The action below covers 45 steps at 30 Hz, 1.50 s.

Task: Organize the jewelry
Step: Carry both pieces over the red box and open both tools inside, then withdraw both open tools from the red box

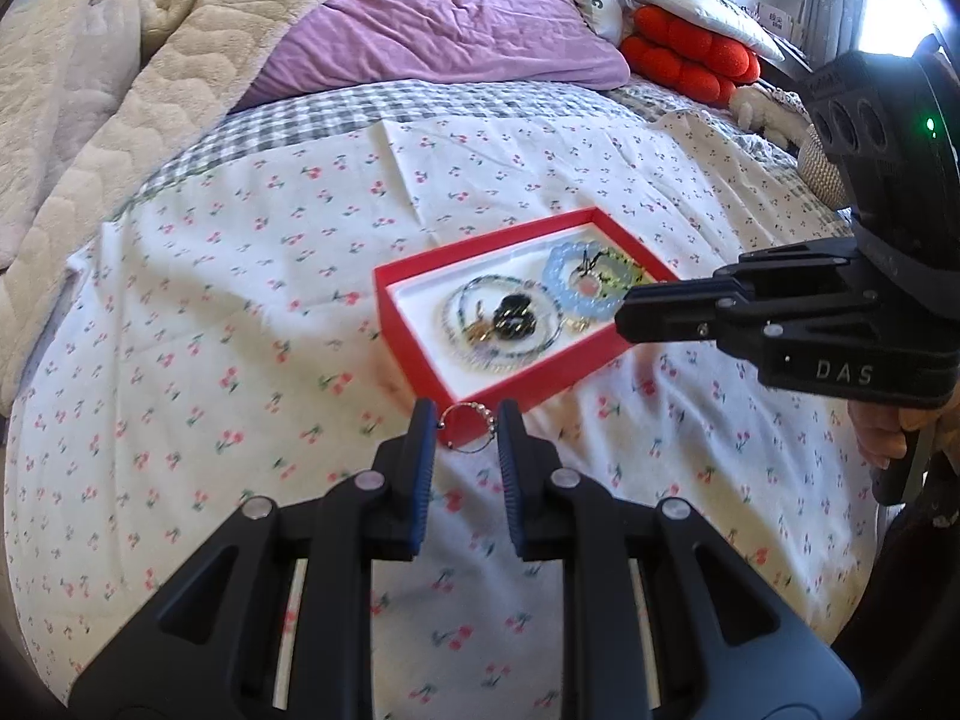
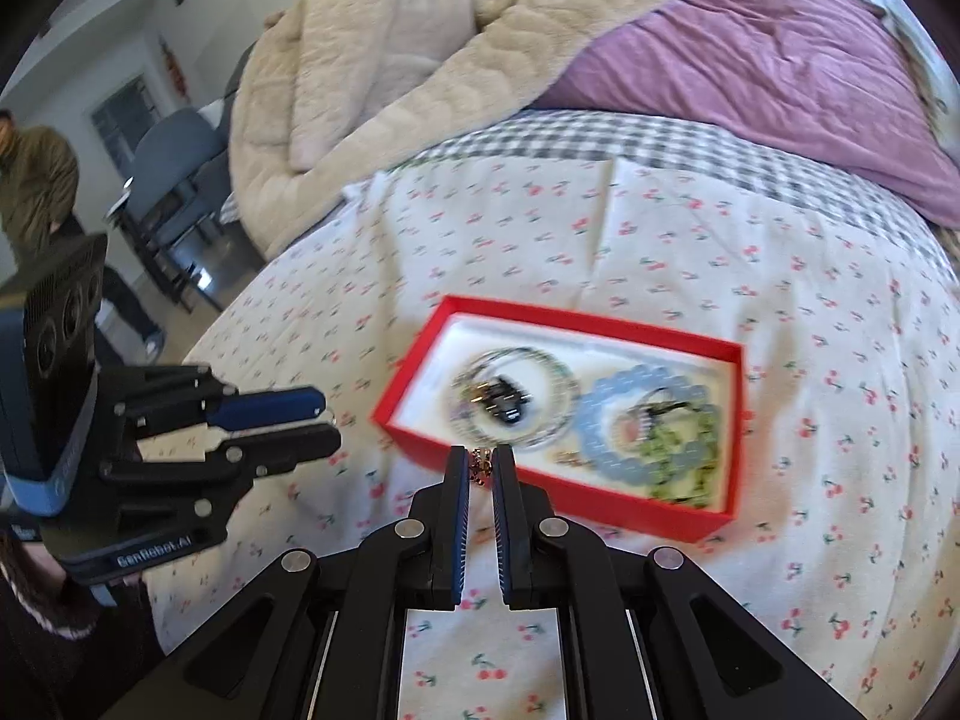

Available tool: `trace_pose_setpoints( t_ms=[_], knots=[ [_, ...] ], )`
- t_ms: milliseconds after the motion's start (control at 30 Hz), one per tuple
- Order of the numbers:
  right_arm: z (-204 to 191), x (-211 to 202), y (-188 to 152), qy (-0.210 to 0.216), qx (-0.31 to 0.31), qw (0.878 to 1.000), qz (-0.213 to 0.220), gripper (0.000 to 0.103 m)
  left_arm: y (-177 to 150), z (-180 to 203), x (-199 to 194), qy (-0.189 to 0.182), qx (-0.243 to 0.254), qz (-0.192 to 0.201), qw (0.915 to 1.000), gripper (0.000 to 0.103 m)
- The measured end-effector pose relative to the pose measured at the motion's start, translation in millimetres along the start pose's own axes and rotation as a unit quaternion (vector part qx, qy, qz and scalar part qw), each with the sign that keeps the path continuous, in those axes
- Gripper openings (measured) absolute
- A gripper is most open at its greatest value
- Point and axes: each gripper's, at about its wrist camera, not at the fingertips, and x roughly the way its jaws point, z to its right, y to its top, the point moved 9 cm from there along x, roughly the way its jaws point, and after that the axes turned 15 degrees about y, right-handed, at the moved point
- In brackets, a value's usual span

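Observation:
A red jewelry box lies open on the cherry-print sheet. Inside are a clear beaded bracelet, black earrings, a light blue bead bracelet and a green bracelet. My left gripper is shut on a thin silver ring with beads, just before the box's near edge. My right gripper is shut on a small dark red beaded piece over the box's near wall.
The bed carries a white cherry-print sheet, a checked cover, a purple duvet, a beige blanket and red cushions. A person and blue chairs stand beyond the bed's left side.

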Motion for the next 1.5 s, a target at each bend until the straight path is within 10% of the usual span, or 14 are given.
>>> trace_pose_setpoints(
  t_ms=[1133, 1433, 1500],
  knots=[
    [74, 4, 27, 0.012, 0.102, 0.993, 0.055, 0.009, 69, 51, 62, -0.036, -0.037, 0.033, 0.9981, 0.023],
    [81, -2, 25, 0.003, 0.122, 0.991, 0.049, 0.030, 68, 39, 61, -0.016, -0.050, 0.024, 0.9984, 0.046],
    [78, -6, 24, 0.003, 0.122, 0.991, 0.052, 0.062, 67, 36, 57, -0.007, -0.051, 0.022, 0.9985, 0.052]
  ],
)
